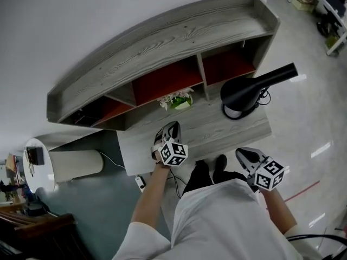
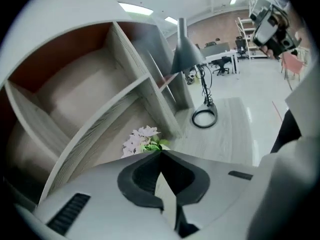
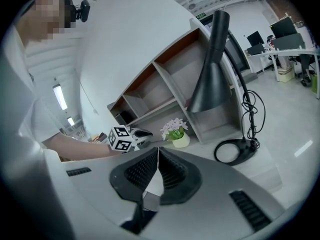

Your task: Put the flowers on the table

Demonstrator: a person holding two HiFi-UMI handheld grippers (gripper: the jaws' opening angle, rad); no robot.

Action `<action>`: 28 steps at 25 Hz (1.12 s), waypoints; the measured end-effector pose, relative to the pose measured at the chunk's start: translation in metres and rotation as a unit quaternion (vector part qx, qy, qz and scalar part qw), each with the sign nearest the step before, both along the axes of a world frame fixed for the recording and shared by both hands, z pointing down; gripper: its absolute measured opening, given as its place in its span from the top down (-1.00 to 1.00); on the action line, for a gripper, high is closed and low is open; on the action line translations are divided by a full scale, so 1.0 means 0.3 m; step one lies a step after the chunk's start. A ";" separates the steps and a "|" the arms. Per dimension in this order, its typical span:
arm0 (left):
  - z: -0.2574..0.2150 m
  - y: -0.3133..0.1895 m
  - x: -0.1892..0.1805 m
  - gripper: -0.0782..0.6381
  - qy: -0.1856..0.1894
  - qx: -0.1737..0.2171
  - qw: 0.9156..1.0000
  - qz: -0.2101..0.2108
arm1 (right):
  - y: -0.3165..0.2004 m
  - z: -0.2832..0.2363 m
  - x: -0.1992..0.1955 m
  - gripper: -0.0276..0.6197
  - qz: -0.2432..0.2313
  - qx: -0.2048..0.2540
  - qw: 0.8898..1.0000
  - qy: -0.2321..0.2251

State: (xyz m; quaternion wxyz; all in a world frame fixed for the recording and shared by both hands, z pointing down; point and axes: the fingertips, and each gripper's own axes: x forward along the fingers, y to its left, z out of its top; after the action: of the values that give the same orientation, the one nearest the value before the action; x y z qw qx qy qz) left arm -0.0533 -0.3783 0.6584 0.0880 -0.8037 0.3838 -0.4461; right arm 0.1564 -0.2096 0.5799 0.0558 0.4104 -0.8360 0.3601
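Flowers (image 1: 176, 99) in small pot on table (image 1: 217, 137), at mouth of shelf (image 1: 162, 42), left of lamp (image 1: 246, 91). Left gripper (image 1: 173, 125) just short of them, jaws pressed together, holding nothing. Right gripper (image 1: 240, 152) farther back near table's front edge, likewise closed and empty.

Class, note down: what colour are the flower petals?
The flowers are pale pink, clearest in the left gripper view.

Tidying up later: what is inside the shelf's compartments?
The middle compartment and the right compartment show bare red backs. The left compartment holds something dark, too shadowed to name. The lamp covers part of the right one.
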 end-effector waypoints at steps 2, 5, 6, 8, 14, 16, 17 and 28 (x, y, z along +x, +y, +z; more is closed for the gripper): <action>-0.054 0.074 -0.016 0.75 0.031 -0.002 0.999 -0.010 | 0.011 -0.008 -0.028 0.86 -0.009 0.005 1.000 -0.001; -0.132 0.195 -0.045 0.75 0.068 -0.002 0.998 -0.015 | 0.038 -0.021 -0.074 0.86 -0.014 0.012 1.000 -0.002; -0.154 0.236 -0.057 0.75 0.077 -0.002 0.997 -0.015 | 0.048 -0.025 -0.089 0.86 -0.013 0.014 1.000 -0.003; -0.195 0.315 -0.083 0.76 0.089 0.002 0.996 -0.013 | 0.070 -0.033 -0.121 0.86 -0.012 0.017 1.000 -0.002; -0.291 0.515 -0.182 0.76 0.103 0.036 0.994 -0.004 | 0.157 -0.067 -0.249 0.86 -0.006 0.035 0.999 0.012; -0.335 0.577 -0.218 0.76 0.142 0.036 0.989 -0.012 | 0.193 -0.090 -0.297 0.86 -0.002 0.043 0.999 0.015; -0.359 0.608 -0.235 0.76 0.166 0.034 0.985 -0.015 | 0.211 -0.101 -0.318 0.86 0.001 0.047 0.999 0.016; -0.472 0.931 -0.386 0.75 0.332 -0.017 0.943 -0.008 | 0.444 -0.173 -0.454 0.86 0.039 0.088 0.995 0.035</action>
State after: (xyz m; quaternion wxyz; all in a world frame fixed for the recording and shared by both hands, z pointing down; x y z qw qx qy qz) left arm -0.1692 -0.0990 0.5169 -0.0615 -0.9045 0.3901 -0.1613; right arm 0.0203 -0.0765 0.5279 0.0346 0.4581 -0.8455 0.2722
